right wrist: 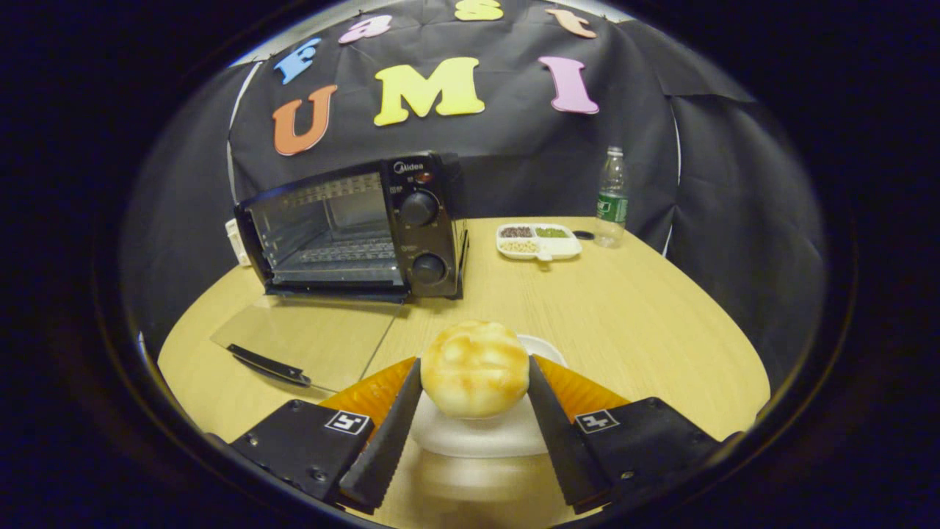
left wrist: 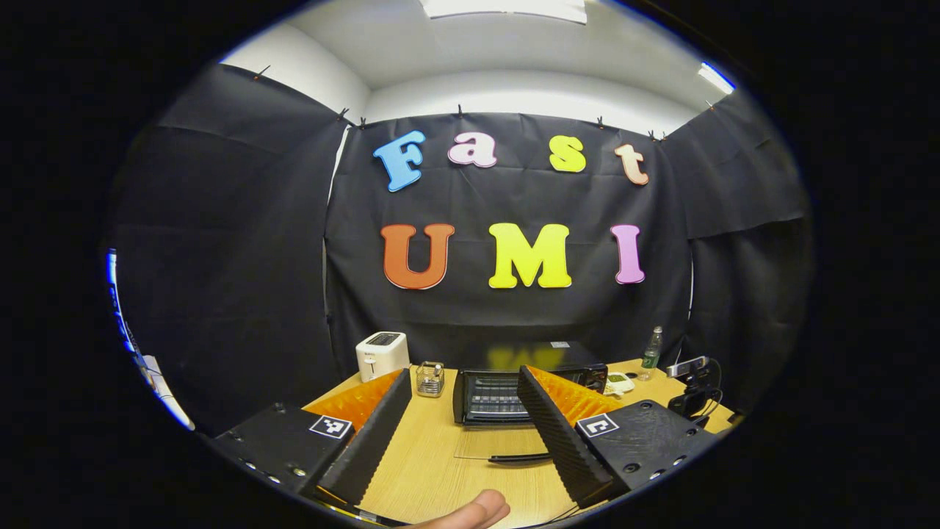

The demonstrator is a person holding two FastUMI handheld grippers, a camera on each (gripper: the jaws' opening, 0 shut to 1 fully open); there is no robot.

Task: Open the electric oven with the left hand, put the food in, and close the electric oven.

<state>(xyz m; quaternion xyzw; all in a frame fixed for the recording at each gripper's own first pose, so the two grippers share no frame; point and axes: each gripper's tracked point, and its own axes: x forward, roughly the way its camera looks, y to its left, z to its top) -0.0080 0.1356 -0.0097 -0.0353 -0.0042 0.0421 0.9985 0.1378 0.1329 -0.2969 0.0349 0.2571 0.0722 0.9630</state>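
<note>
The black electric oven (right wrist: pixel 360 228) stands open on the wooden table, its wire rack bare. Its glass door (right wrist: pixel 308 334) lies flat on the tabletop with the dark handle (right wrist: pixel 268 365) toward me. My right gripper (right wrist: pixel 474 364) is shut on a round golden bun (right wrist: pixel 474 371), held just above a white plate (right wrist: pixel 477 437) that looks blurred. In the left gripper view the oven (left wrist: pixel 492 397) is straight ahead with its door handle (left wrist: pixel 518 458) close in front. My left gripper (left wrist: pixel 463 378) is open and holds nothing, hovering short of the lowered door.
A white toaster (left wrist: pixel 382 354) and a small glass jar (left wrist: pixel 429 378) stand left of the oven. Right of it are a divided dish of grains (right wrist: pixel 540 241), a plastic bottle (right wrist: pixel 611 197) and a small camera device (left wrist: pixel 690 375). A thumb (left wrist: pixel 470 512) shows at the bottom edge.
</note>
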